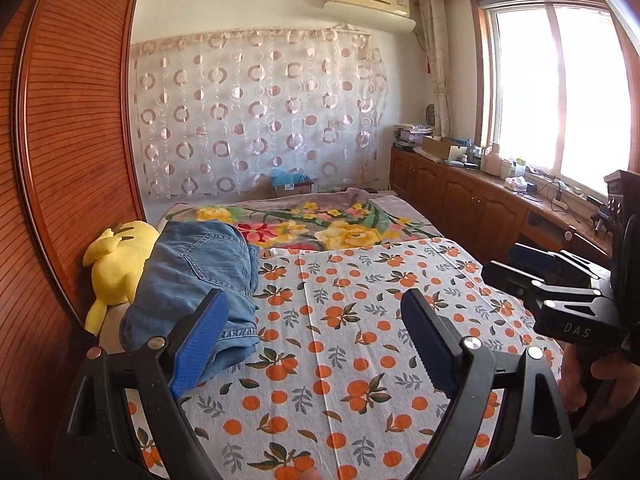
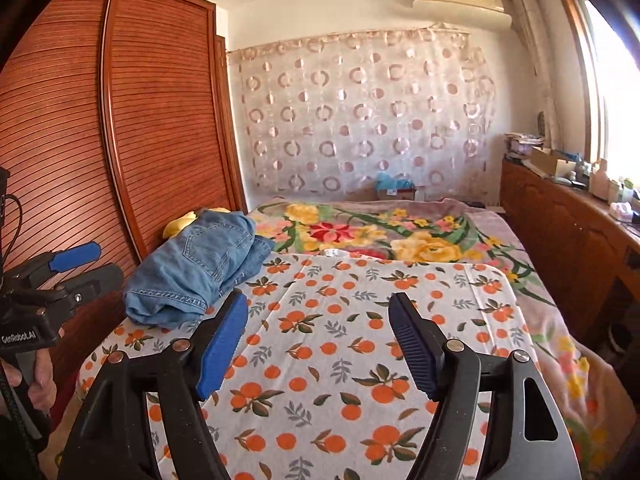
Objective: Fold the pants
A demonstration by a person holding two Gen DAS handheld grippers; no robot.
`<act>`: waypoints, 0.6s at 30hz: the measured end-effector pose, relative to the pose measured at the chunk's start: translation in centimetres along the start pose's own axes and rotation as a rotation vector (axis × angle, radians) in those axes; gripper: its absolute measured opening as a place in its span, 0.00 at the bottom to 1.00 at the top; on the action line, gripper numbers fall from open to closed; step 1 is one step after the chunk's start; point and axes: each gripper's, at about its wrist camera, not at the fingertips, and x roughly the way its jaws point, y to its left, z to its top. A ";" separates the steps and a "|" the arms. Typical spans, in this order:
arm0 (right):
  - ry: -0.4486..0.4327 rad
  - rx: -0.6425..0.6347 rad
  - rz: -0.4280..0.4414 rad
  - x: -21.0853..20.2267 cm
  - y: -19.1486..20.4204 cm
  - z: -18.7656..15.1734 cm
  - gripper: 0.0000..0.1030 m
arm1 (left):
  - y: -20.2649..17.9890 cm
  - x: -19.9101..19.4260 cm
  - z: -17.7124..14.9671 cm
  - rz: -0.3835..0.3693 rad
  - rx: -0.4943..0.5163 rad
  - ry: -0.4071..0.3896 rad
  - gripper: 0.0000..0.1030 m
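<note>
Folded blue jeans (image 1: 196, 280) lie in a bundle at the left edge of the bed, on the orange-print sheet (image 1: 340, 340). In the right wrist view the jeans (image 2: 196, 272) sit left of centre. My left gripper (image 1: 316, 332) hovers above the sheet, open, with nothing between its blue pads; its left pad overlaps the near end of the jeans in the picture. My right gripper (image 2: 320, 340) is open over bare sheet (image 2: 340, 360), to the right of the jeans. Each gripper shows at the edge of the other's view, held by a hand.
A yellow plush toy (image 1: 116, 264) lies left of the jeans against the wooden wardrobe (image 1: 68, 140). A floral blanket (image 1: 320, 228) covers the far bed. A wooden cabinet (image 1: 480, 200) with clutter runs under the window on the right.
</note>
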 end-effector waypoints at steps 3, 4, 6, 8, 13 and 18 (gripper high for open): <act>-0.013 0.001 -0.008 -1.2 0.5 -0.3 0.74 | -0.9 -0.8 -0.2 -0.001 0.002 -0.001 0.86; -0.019 -0.002 -0.013 -1.8 0.6 -0.4 0.75 | -1.2 -1.1 -0.2 0.003 0.005 0.002 0.86; -0.033 -0.005 -0.023 -2.7 0.9 -0.5 0.79 | -1.8 -1.5 -0.3 0.012 0.013 0.004 0.86; -0.044 -0.004 -0.028 -3.3 0.9 -0.7 0.80 | -2.5 -1.9 -0.3 0.032 0.029 0.001 0.86; -0.059 0.001 -0.050 -4.3 1.4 -1.2 0.82 | -3.5 -2.8 -0.7 0.024 0.026 -0.009 0.86; -0.059 0.000 -0.063 -4.9 1.5 -1.9 0.84 | -3.8 -3.3 -1.1 0.010 0.012 -0.012 0.86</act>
